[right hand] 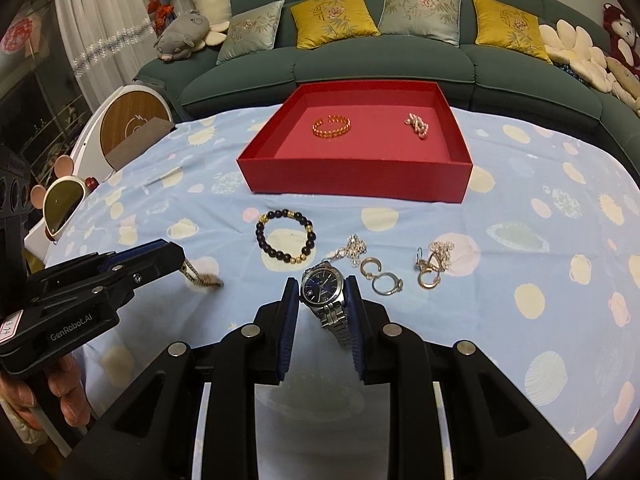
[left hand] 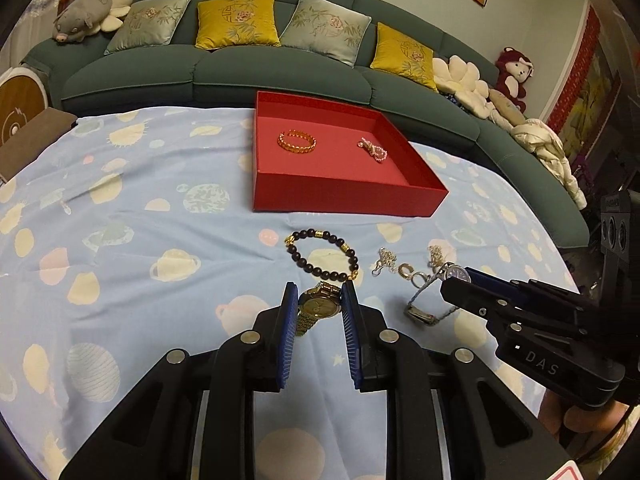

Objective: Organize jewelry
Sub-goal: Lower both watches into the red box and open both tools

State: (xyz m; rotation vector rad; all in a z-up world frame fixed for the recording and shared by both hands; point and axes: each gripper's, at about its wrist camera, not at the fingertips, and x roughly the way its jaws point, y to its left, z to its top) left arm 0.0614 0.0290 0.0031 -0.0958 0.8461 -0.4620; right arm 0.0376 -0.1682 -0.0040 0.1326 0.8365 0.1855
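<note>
My left gripper (left hand: 318, 300) is shut on a gold watch (left hand: 318, 305), pads pressed on both sides of its case. From the right wrist view its strap (right hand: 202, 280) dangles below the left gripper (right hand: 176, 254). My right gripper (right hand: 322, 292) is shut on a silver watch with a blue dial (right hand: 323, 286); its band hangs down between the fingers. A red tray (left hand: 348, 196) beyond holds a gold bracelet (left hand: 298, 141) and a pearl piece (left hand: 372, 149). A dark bead bracelet (right hand: 285, 236), a silver chain (right hand: 354, 250), rings (right hand: 382, 280) and earrings (right hand: 430, 272) lie on the cloth.
A blue planet-print cloth (left hand: 120, 240) covers the table. A green sofa (left hand: 280, 68) with cushions and plush toys runs behind it. Sunglasses (right hand: 64, 204) and a round wooden-faced object (right hand: 134, 120) sit at the left edge. A hand (right hand: 60, 392) grips the left tool.
</note>
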